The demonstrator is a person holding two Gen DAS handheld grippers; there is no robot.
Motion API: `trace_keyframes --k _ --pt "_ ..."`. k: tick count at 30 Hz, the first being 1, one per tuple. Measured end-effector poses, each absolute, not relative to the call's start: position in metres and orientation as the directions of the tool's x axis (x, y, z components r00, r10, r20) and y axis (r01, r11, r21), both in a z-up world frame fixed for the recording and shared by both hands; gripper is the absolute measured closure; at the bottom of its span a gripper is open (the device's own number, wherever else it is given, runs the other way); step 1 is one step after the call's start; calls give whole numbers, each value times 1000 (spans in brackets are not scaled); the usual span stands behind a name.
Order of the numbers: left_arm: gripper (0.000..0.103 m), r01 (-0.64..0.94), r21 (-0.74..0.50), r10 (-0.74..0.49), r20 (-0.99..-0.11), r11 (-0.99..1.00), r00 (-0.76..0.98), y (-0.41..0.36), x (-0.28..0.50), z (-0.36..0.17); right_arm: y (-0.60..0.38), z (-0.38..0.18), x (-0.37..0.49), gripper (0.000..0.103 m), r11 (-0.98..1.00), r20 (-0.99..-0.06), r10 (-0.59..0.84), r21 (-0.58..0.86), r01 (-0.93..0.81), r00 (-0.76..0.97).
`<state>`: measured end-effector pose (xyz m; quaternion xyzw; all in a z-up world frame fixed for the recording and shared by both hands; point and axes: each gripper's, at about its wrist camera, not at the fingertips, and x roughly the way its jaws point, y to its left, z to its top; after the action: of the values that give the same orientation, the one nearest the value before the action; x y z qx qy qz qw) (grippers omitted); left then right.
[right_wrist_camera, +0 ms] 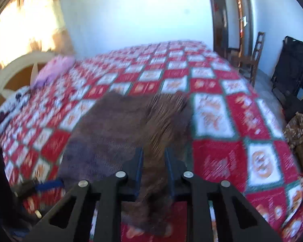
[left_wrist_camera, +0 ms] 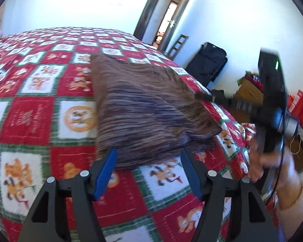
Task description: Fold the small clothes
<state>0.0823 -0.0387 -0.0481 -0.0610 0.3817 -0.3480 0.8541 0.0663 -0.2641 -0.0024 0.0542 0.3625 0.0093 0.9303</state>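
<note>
One brown striped garment (left_wrist_camera: 151, 109), small, knitted look, lies on the patchwork bedspread (left_wrist_camera: 30, 117) near its front edge; both views are blurred by motion, so its exact outline and any sleeves cannot be told.

Landmark for all places: the garment.

- Left gripper (left_wrist_camera: 149, 173): jaws spread, blue pads either side of the garment's near edge, nothing pinched between them. It sits just in front of that edge.
- Right gripper (right_wrist_camera: 153, 169): jaws drawn close on a bunch of the garment's cloth, which runs between the pads and hangs down below them. From the left view its fingers meet the garment's right corner, held by a hand (left_wrist_camera: 260, 161) in a pale sleeve.
- Bedspread: under and all round the garment, red and white squares with green borders.
- Pink pillow (right_wrist_camera: 54, 68): well beyond the garment, toward the headboard.
- Black suitcase (left_wrist_camera: 208, 62) and wooden chair (right_wrist_camera: 252, 56): well apart from the garment, off the bed by the wall.

Handling note, as judgement: a fold is likely under way. Carry the pinched corner low across the garment, lay it flush with the opposite edge, and let the free left tool pin or smooth the near edge so the cloth does not drag.
</note>
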Motion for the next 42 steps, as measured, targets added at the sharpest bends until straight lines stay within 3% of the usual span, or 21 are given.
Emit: trace_keyframes --k 3,9,12,14,19,24,28,31,36,40,42 --pt "35 530 -340 -609 -620 777 494 -30 85 -46 -261 -31 59 82 994 -727 32 97 56 686" --pt "35 457 -374 -582 -632 807 511 -10 103 -50 -275 -52 30 78 987 -746 0 108 121 666" --pt "35 431 -381 -573 -612 818 545 -6 120 -40 -280 -39 34 79 982 -772 20 134 132 635" --pt "35 421 -345 -542 -603 839 586 -12 137 -27 -273 -15 36 79 990 -723 -7 92 107 691" --pt "35 403 -288 -490 -617 869 616 -45 185 -17 -270 15 90 79 990 -656 49 134 52 753" --pt "35 357 -298 -461 -662 885 591 -72 213 -43 -277 -34 130 79 990 -747 46 122 68 663" --pt "34 341 -290 -440 -707 894 554 -75 212 -73 -289 -41 112 80 984 -721 83 168 57 688" --pt "34 341 -312 -456 -711 887 535 -70 214 -65 -285 -30 120 80 991 -746 63 125 46 663" --pt "34 320 -311 -445 -679 895 584 -67 225 -31 -295 6 160 79 990 -670 50 131 52 741" --pt "33 291 -280 -403 -683 915 609 -84 257 -25 -311 -10 212 79 986 -717 53 146 75 695" --pt "32 256 -254 -358 -728 933 585 -93 278 -40 -320 -31 228 79 987 -759 29 123 100 650"
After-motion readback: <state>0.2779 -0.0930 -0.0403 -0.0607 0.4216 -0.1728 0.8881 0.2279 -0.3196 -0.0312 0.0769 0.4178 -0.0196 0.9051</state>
